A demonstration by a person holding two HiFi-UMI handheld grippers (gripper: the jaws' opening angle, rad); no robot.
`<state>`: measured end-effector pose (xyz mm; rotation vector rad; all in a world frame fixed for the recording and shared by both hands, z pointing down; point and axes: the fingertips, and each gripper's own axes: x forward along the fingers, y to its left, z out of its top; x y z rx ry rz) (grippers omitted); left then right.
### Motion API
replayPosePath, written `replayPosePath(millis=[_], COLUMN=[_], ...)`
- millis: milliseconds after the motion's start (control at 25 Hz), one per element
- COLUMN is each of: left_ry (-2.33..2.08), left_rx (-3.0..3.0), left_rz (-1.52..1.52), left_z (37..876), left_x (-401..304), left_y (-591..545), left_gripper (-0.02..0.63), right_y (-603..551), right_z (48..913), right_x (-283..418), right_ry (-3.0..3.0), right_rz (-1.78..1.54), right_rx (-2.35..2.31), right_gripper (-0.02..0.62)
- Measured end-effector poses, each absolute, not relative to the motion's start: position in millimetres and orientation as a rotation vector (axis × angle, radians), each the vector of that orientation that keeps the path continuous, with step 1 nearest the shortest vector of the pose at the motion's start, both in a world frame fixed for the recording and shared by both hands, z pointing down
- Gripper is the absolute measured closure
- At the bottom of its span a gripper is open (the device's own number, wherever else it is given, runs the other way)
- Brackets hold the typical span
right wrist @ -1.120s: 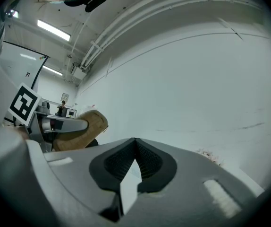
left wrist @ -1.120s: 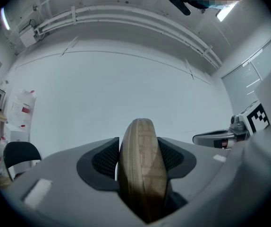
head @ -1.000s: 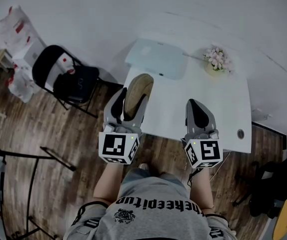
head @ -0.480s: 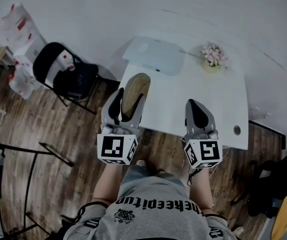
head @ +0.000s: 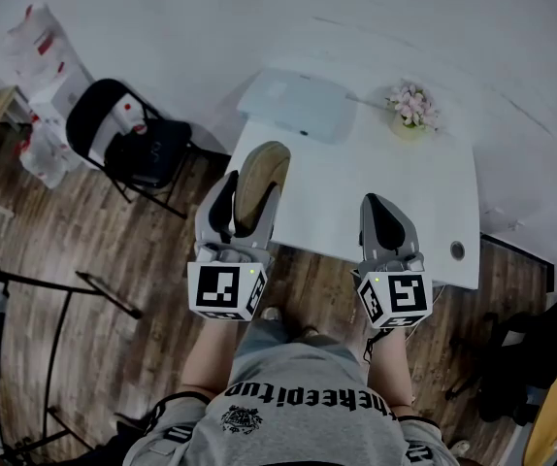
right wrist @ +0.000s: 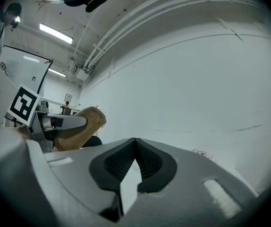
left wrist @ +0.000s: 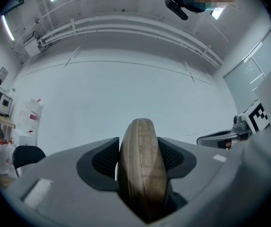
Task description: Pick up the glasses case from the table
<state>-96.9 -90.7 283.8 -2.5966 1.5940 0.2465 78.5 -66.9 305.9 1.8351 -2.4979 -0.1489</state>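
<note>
Left gripper (head: 252, 184) clamps the tan glasses case (head: 262, 168) edge-up between its dark pads, and in its own view the case (left wrist: 142, 174) fills the gap between the jaws (left wrist: 139, 141) and juts past their tips. Right gripper (head: 380, 202) is level with it on the other side, jaws closed tip to tip with nothing between them (right wrist: 134, 143). Dark wooden floor (head: 114, 260) covers the left and lower part of the head view. A white table (head: 395, 192) stands against the pale wall; the held case shows over its left edge, near the corner closest to the person. A black folding chair (head: 128, 149) stands on the floor left of the table. On the table's far end lies a pale blue flat object (head: 298, 105), with a small pot of pink flowers (head: 412, 113) beside it. A round cable hole (head: 457, 250) sits at the near right corner.
</note>
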Motion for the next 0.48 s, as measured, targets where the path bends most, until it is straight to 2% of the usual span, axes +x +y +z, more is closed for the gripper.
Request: replayPosePath(millis=[480], left_ry=[1.588], left_rx=[-2.59], left_rz=[0.254], left_z=[277.9], left_x=[-92.7], left_y=[-84.1], left_gripper=[0.344], right_y=[-61.3], right_z=[304.7], right_x=[79.5], right_ry=[-2.503], right_rz=[-0.155], right_rx=[1.815], right_gripper=[0.592])
